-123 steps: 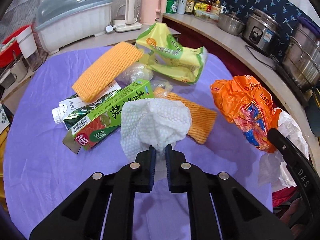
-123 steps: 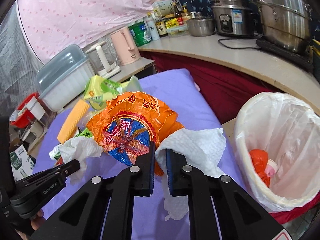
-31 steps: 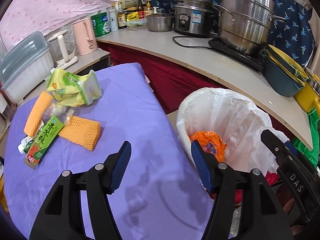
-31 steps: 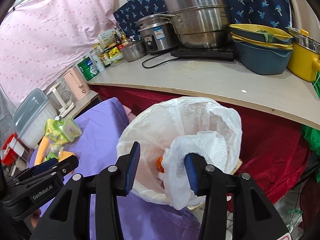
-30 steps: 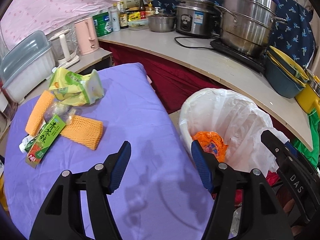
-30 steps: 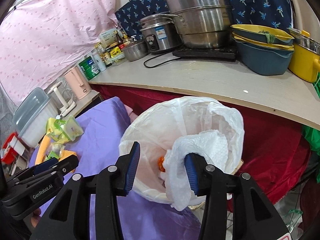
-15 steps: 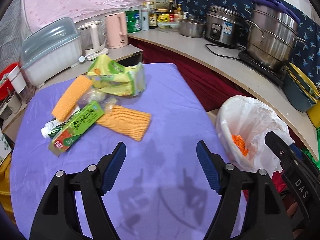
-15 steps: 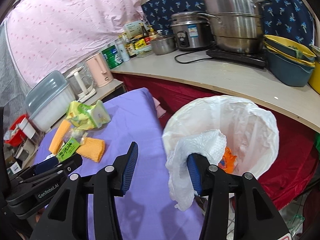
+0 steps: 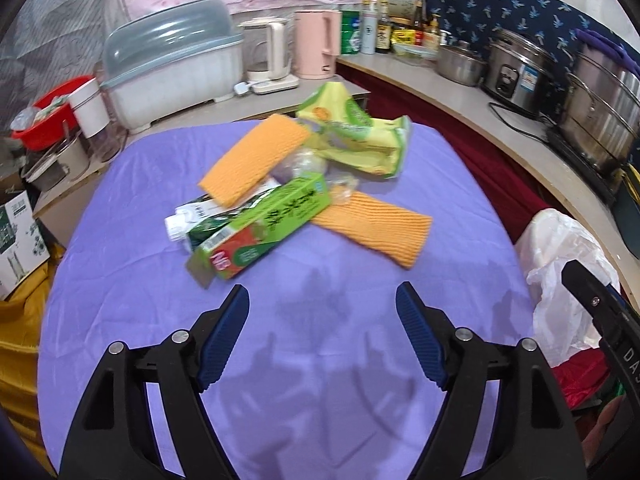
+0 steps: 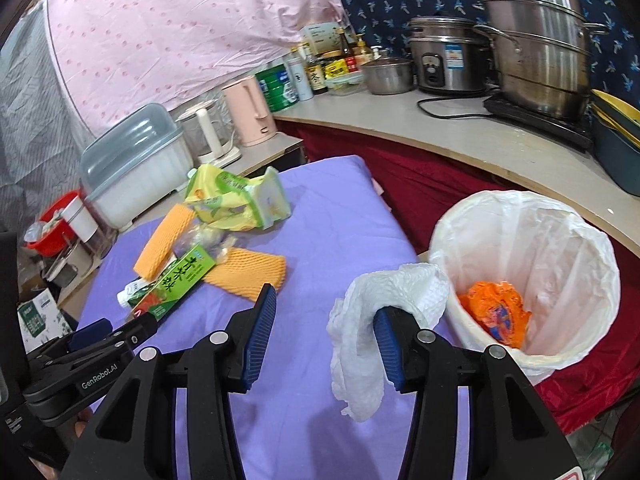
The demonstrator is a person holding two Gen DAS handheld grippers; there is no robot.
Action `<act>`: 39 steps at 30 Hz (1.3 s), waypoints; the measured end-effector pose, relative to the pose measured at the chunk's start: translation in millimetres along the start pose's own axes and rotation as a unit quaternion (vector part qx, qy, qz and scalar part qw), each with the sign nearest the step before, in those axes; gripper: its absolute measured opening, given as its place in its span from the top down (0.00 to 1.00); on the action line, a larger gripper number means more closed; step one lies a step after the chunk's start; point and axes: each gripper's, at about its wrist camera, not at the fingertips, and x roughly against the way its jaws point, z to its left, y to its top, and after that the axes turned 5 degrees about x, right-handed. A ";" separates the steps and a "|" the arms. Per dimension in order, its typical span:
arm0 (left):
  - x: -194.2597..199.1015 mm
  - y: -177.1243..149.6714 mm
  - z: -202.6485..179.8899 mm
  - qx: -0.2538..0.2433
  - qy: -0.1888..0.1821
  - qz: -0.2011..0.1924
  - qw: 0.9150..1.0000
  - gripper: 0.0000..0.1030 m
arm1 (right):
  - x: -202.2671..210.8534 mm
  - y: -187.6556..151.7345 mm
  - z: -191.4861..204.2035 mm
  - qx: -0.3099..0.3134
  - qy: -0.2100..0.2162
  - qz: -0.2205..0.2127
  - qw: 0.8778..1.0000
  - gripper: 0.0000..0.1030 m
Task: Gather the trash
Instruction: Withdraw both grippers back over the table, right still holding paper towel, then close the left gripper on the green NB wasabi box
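My left gripper [image 9: 322, 322]: jaws wide, empty | my right gripper [image 10: 324, 326]: jaws wide, paper towel [image 10: 384, 292] draped on right finger

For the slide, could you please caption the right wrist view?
Open right gripper, tissue draped on one finger, beside the lined bin.

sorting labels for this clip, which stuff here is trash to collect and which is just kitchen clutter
Job:
green carton
orange foam sleeves
yellow-green wrapper
white paper towel, draped on the open right gripper
lined bin
left gripper, open

Clutter:
pink kettle
rice cooker
steamer pot
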 end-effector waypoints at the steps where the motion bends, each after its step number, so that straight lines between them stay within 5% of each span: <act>1: -1.7 0.1 7.2 0.006 0.004 0.002 1.000 0.30 | -2.4 -0.6 4.5 0.003 0.002 0.002 1.000 0.55; 21: -57.0 7.2 105.0 0.052 0.029 0.035 0.998 0.25 | -74.1 5.5 72.5 0.041 0.032 0.043 0.998 0.55; 39: -100.2 23.3 100.1 0.046 -0.027 0.039 0.998 0.25 | -135.8 29.6 83.4 0.041 0.036 0.052 0.997 0.55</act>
